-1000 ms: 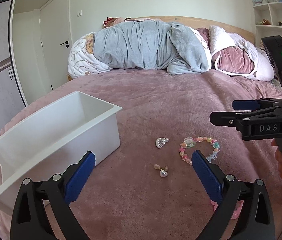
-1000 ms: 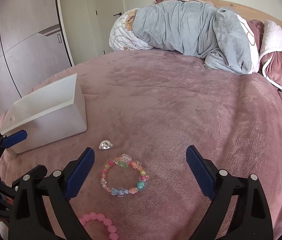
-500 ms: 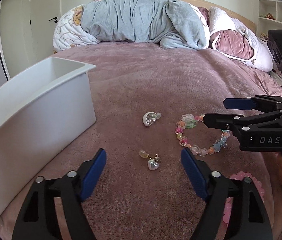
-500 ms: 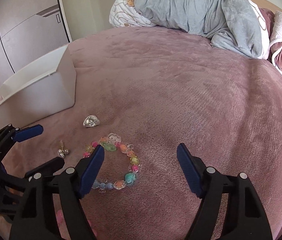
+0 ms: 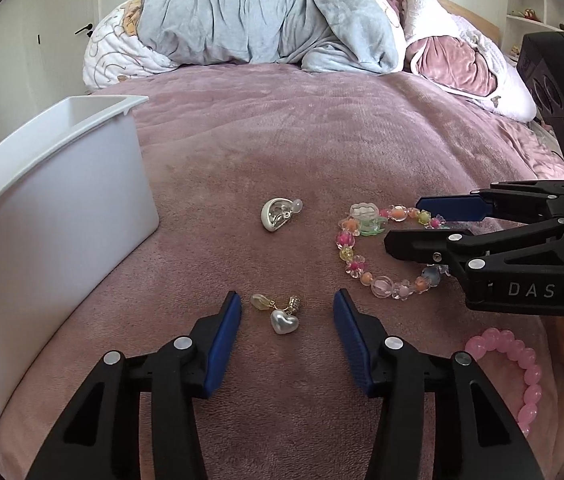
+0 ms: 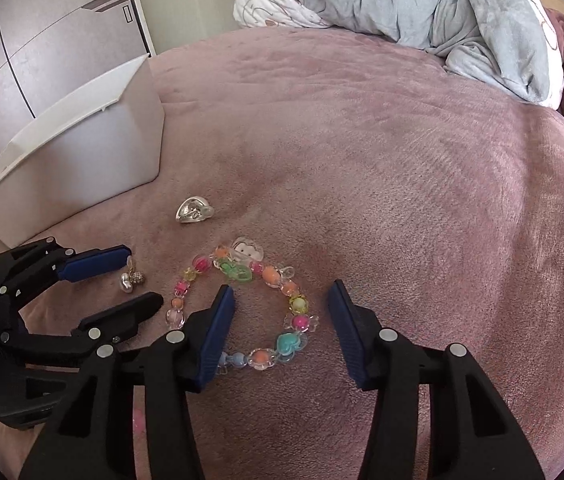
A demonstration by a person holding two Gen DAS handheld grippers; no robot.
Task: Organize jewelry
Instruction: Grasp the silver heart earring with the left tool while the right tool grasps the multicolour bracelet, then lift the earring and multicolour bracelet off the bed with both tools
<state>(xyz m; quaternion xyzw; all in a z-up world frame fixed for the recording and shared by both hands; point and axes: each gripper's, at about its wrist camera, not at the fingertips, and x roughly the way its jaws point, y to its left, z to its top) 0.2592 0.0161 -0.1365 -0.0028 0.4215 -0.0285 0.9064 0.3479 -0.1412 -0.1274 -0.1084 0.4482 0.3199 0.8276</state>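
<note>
left wrist: close, angled down over bed (image 5: pixel 322 152), faces headboard | right wrist: same, just right | shared: white bin (image 5: pixel 62 208), colourful bead bracelet (image 6: pixel 242 304), heart earring (image 5: pixel 282 316)

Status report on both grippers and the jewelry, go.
Left hand-held gripper closing around heart earring, pads not touching. Right hand-held gripper closing astride multicolour bead bracelet, no contact. White bin waiting left. Nothing in the way.

Both lowered toward bed (image 5: pixel 282 152) since a second ago. Left gripper (image 5: pixel 287 312) jaws narrowed, closing, now flanking heart earring (image 5: pixel 284 320), pads not touching. Right gripper (image 6: pixel 282 300) jaws closing too, straddling near arc of multicolour bead bracelet (image 6: pixel 300 306); no contact seen.
</note>
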